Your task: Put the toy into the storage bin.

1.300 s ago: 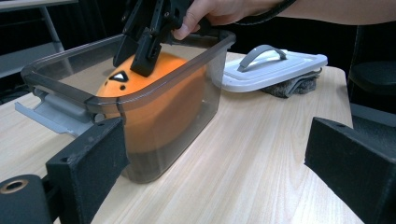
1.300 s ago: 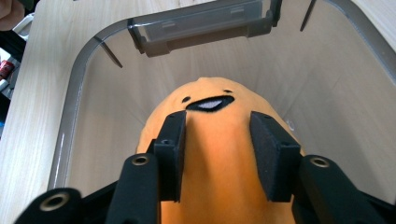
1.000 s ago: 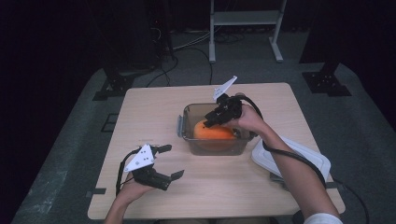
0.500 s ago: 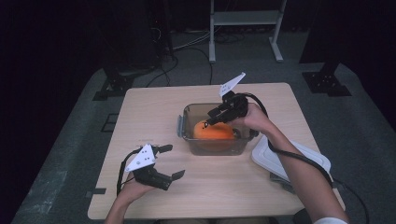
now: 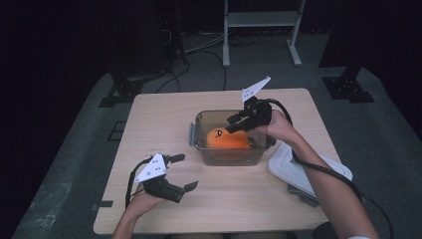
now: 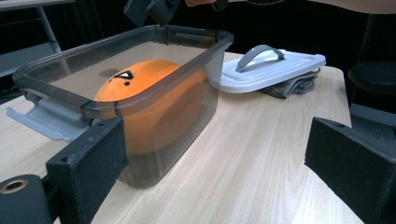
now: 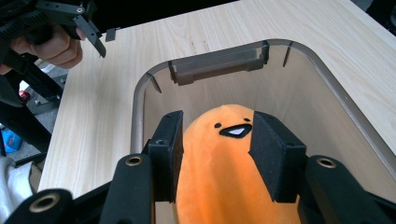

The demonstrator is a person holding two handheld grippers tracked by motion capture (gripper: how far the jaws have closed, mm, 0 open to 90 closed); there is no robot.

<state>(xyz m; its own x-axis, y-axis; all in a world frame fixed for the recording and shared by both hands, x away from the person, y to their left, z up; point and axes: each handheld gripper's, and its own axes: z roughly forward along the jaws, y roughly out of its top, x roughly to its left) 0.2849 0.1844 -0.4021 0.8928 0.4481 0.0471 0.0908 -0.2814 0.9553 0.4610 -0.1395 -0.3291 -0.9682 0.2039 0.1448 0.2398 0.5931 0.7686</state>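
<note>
Plush toy, orange with a small black-and-white face, lies inside the clear plastic bin at the middle of the table; its face end points toward the bin's grey latch side, and it fills most of the bin's floor. My right gripper hangs over the bin's far rim, angled down into it; in the right gripper view my two black jaws stand on either side of the toy's face end, and they have just been opening, so the toy sits between them without my pads squeezing it; whether the pads brush its fur I cannot tell. My left gripper rests near the table's front edge, well apart from the bin on its latch side, its fingers spread wide with nothing between them; it points toward the bin. Beside the bin, on the side away from my left hand, the white lid with its grey handle lies on a grey cloth.
</note>
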